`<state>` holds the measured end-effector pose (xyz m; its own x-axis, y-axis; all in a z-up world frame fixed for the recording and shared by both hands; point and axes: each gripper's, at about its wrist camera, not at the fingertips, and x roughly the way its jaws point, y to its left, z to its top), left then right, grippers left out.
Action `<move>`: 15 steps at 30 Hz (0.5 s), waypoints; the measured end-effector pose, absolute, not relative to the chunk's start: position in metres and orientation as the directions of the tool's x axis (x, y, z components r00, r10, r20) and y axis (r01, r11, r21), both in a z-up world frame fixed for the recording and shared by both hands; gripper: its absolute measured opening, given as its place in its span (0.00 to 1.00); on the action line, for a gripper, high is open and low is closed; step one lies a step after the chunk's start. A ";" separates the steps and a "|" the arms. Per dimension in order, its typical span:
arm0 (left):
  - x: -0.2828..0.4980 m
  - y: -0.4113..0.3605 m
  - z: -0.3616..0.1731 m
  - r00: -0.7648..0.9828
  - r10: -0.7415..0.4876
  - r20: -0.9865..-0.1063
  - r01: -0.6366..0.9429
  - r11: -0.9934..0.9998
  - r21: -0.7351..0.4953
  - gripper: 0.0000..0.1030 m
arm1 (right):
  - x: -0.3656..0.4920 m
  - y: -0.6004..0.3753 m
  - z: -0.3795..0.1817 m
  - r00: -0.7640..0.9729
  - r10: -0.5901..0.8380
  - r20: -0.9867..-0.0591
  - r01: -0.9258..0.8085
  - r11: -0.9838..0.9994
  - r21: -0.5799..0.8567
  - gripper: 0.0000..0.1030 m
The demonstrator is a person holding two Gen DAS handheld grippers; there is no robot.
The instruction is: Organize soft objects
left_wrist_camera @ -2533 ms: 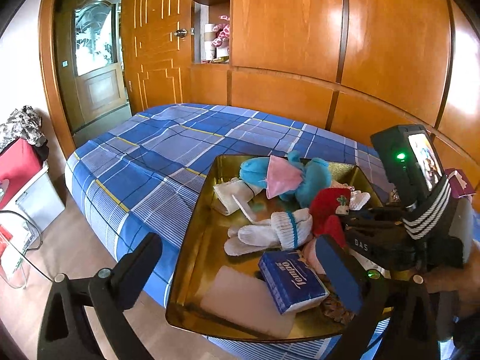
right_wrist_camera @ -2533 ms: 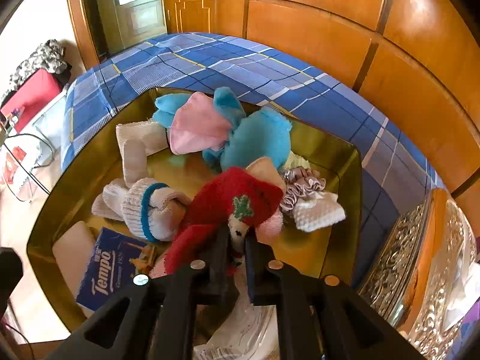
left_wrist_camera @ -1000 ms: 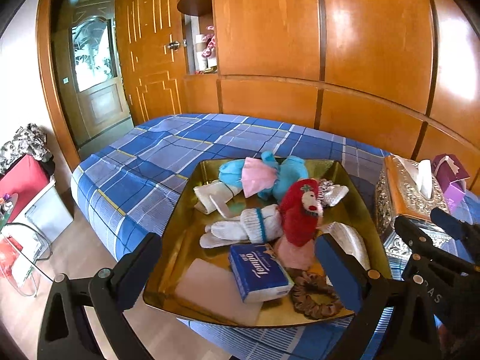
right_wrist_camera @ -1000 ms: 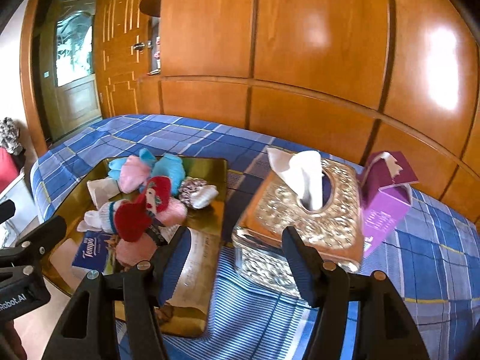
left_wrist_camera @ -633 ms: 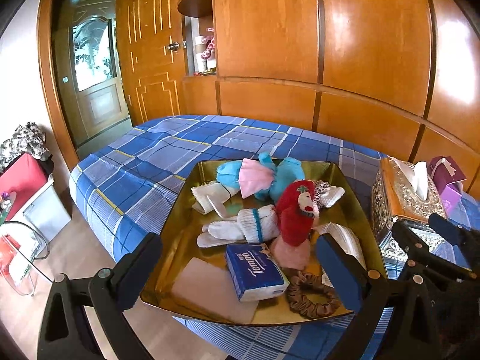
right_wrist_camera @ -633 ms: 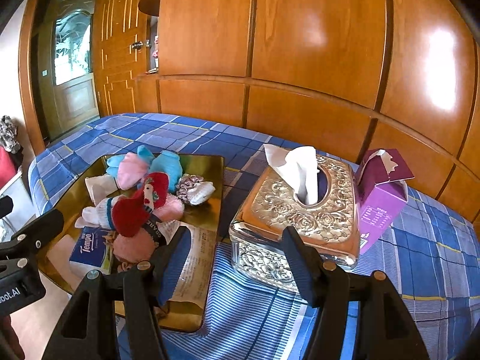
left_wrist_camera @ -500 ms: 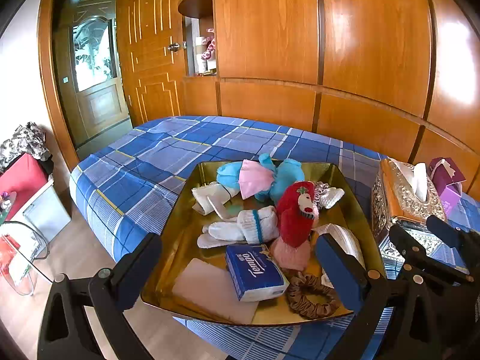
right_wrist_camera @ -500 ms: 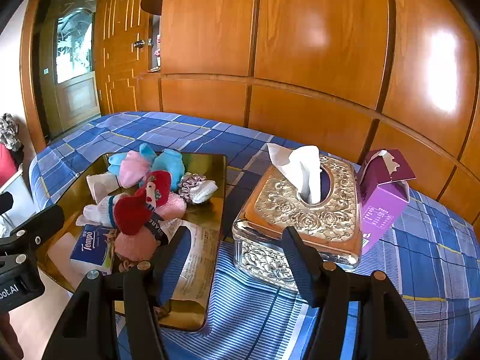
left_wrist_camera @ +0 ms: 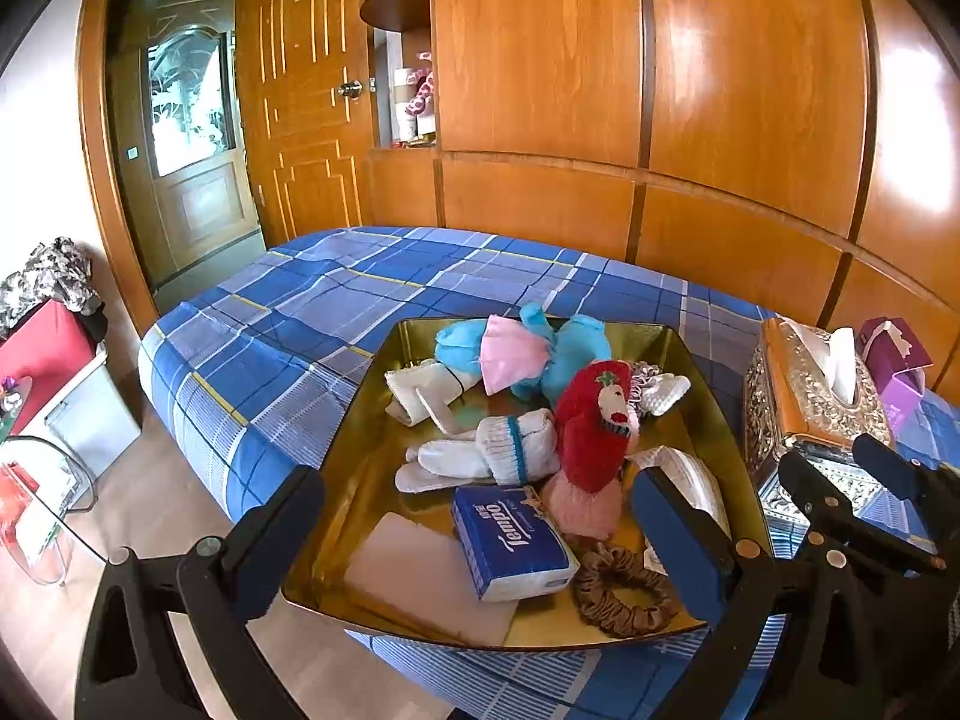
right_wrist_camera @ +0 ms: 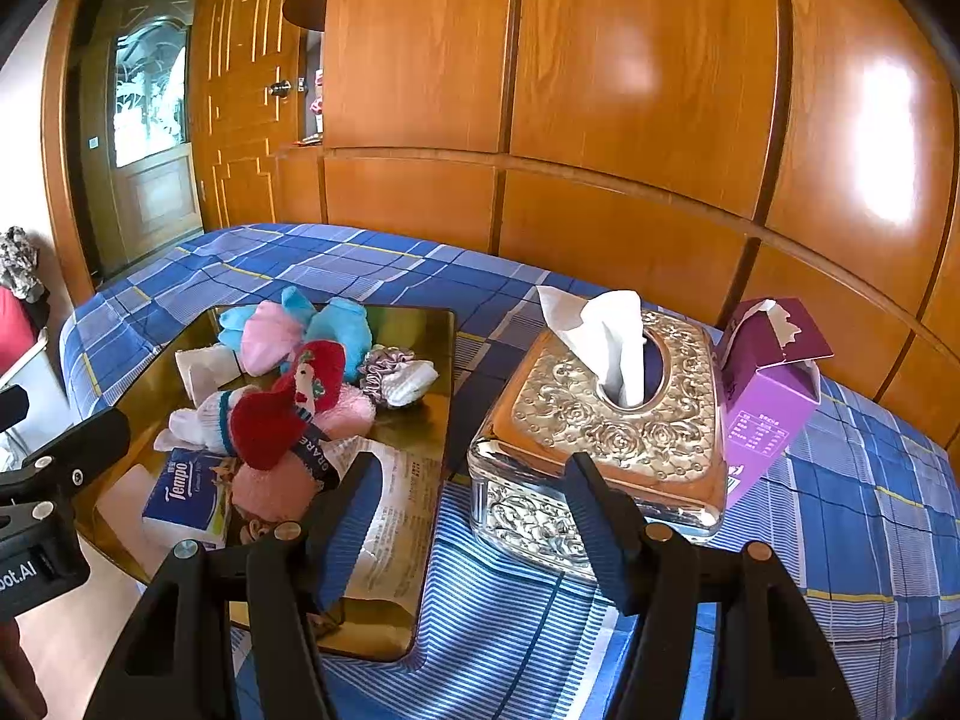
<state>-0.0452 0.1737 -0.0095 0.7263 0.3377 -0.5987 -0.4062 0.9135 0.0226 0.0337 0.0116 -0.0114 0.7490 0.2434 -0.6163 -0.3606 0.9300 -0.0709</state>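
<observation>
Both claws held wide apart, empty: left claw (left_wrist_camera: 474,534) above gold tray (left_wrist_camera: 372,420) of soft toys; right claw (right_wrist_camera: 468,510) before ornate tissue box (right_wrist_camera: 600,432) on bed (right_wrist_camera: 840,516).

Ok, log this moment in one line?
left gripper: open, empty | right gripper: open, empty | red sock: in gold tray | tissue box: beside tray

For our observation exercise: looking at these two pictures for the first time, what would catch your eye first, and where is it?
Probably the gold tray on the blue plaid bed, heaped with soft things: a blue and pink plush toy at its far end and a red sock on top of the pile. Beside the tray stands an ornate gold tissue box, with a purple carton next to it.
</observation>
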 end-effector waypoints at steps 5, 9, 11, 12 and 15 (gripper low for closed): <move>-0.045 0.174 -0.010 0.726 0.337 -0.599 -0.407 0.913 0.021 1.00 | 0.034 0.011 -0.011 0.749 0.243 -0.616 -0.361 0.930 -0.071 0.62; -0.045 0.175 -0.010 0.726 0.338 -0.599 -0.409 0.913 0.019 1.00 | 0.034 0.012 -0.011 0.749 0.243 -0.616 -0.362 0.929 -0.073 0.62; -0.045 0.174 -0.010 0.726 0.339 -0.599 -0.409 0.912 0.020 1.00 | 0.034 0.013 -0.012 0.748 0.243 -0.617 -0.362 0.929 -0.073 0.62; -0.045 0.175 -0.010 0.726 0.338 -0.599 -0.409 0.912 0.020 1.00 | 0.034 0.013 -0.011 0.748 0.242 -0.618 -0.361 0.930 -0.074 0.62; -0.045 0.175 -0.010 0.725 0.338 -0.600 -0.410 0.912 0.020 1.00 | 0.034 0.013 -0.012 0.748 0.242 -0.618 -0.361 0.930 -0.073 0.62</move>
<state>-0.0452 0.1749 -0.0097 0.7252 0.3385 -0.5996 -0.4095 0.9121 0.0196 0.0343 0.0126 -0.0115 0.7484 0.2419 -0.6175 -0.3609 0.9297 -0.0733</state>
